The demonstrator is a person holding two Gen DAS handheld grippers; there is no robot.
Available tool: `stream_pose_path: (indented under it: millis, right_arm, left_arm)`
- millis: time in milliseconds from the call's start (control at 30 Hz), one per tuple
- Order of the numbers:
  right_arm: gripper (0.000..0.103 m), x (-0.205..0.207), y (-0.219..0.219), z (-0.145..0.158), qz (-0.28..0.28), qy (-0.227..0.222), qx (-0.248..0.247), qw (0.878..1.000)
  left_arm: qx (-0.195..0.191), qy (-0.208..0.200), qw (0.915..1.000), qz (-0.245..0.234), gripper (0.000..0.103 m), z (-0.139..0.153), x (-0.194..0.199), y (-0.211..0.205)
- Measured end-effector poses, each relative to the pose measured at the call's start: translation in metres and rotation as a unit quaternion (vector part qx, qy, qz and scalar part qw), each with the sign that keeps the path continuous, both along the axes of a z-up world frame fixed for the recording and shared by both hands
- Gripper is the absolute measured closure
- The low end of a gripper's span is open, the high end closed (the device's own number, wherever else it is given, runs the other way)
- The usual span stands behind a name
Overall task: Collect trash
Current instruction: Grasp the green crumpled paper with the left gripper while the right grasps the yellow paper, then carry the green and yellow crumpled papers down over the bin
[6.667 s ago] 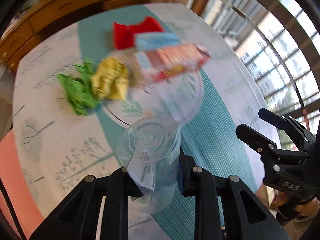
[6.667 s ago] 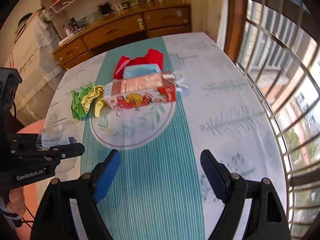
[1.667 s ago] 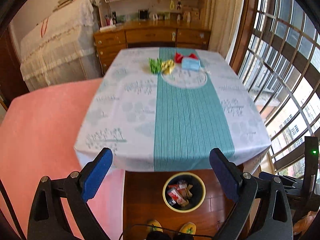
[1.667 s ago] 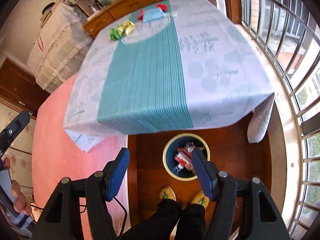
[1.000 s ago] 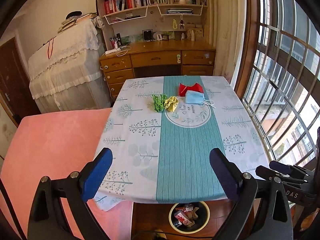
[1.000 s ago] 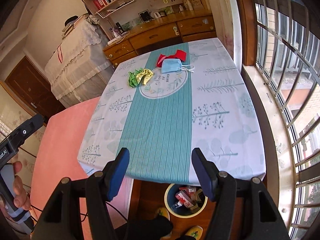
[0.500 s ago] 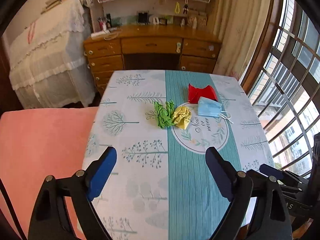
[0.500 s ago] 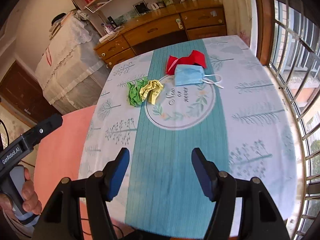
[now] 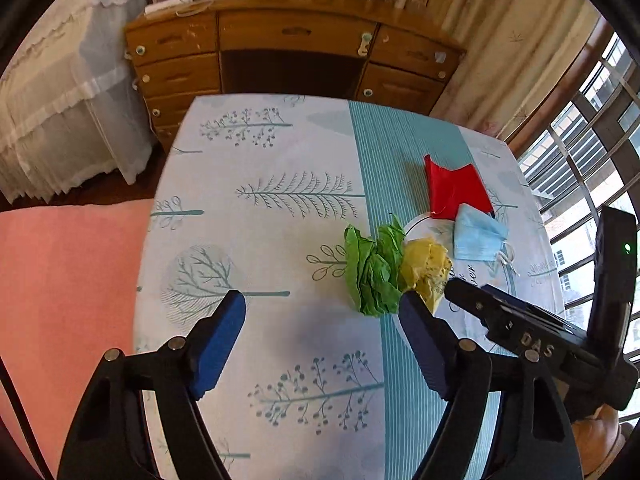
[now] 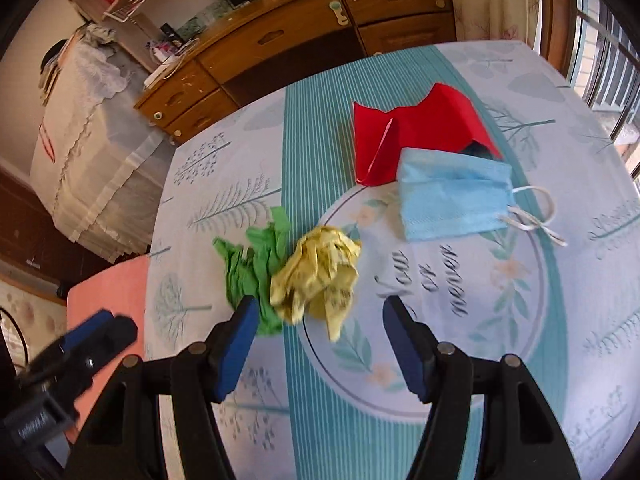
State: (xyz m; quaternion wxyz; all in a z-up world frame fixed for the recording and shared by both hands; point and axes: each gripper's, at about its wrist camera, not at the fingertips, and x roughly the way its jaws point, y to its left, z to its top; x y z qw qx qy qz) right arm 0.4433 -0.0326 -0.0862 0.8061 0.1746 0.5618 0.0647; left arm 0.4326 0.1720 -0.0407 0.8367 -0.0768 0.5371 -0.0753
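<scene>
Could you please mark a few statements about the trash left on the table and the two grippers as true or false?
1. The crumpled green paper touches the crumpled yellow paper. True.
2. The blue face mask lies under the red paper. False: the mask overlaps the red paper's near edge, on top.
3. The right gripper holds the yellow paper. False: its jaws are apart and empty, the paper just beyond them.
4. The left gripper holds nothing. True: its jaws are closing with nothing between them.
5. A plastic cup stands on the tablecloth. False: none is in view.
</scene>
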Motion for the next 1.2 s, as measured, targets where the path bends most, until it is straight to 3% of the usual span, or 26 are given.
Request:
stream_pose_path:
  millis: [167, 233, 267, 300, 400, 633, 900, 967, 1033, 1200]
  right_arm:
    - [0.039, 0.017, 0.001, -0.024, -0.021, 0.025, 0.014, 0.999]
    - [0.048, 0.019, 0.002, -0.03, -0.022, 0.028, 0.026, 0.999]
    - [0.062, 0.02, 0.002, -0.033, -0.02, 0.032, 0.031, 0.999]
    - [0.069, 0.019, 0.002, -0.035, -0.02, 0.033, 0.035, 0.999]
    - [0.074, 0.013, -0.005, -0.034, -0.025, 0.027, 0.046, 0.998]
    - [0.076, 0.0, -0.024, -0.029, -0.04, 0.018, 0.021, 0.999]
    - [0.076, -0.013, -0.04, -0.026, -0.05, 0.018, 0.007, 0.999]
    - [0.076, -0.015, -0.04, -0.025, -0.049, 0.017, 0.004, 0.999]
    - [0.076, -0.018, -0.041, -0.024, -0.046, 0.017, 0.005, 0.999]
    - [0.077, -0.026, -0.043, -0.018, -0.039, 0.012, 0.008, 0.999]
  left_arm:
    - [-0.014, 0.017, 0.9997, -0.01, 0.025, -0.019, 0.022, 0.0]
    - [-0.019, 0.02, 0.9995, -0.014, 0.025, -0.023, 0.028, 0.0]
    - [-0.022, 0.021, 0.9994, -0.016, 0.025, -0.024, 0.03, 0.0]
    - [-0.025, 0.023, 0.9993, -0.018, 0.025, -0.025, 0.033, -0.001]
    - [-0.031, 0.03, 0.9988, -0.022, 0.025, -0.03, 0.04, -0.003]
    - [-0.057, 0.061, 0.9957, -0.039, 0.025, -0.049, 0.062, -0.026]
    - [-0.038, 0.095, 0.9926, -0.066, 0.025, -0.075, 0.076, -0.065]
    - [-0.028, 0.101, 0.9921, -0.069, 0.031, -0.081, 0.077, -0.072]
    - [-0.017, 0.11, 0.9913, -0.07, 0.062, -0.088, 0.077, -0.076]
    - [-0.016, 0.108, 0.9921, -0.062, 0.071, -0.091, 0.072, -0.074]
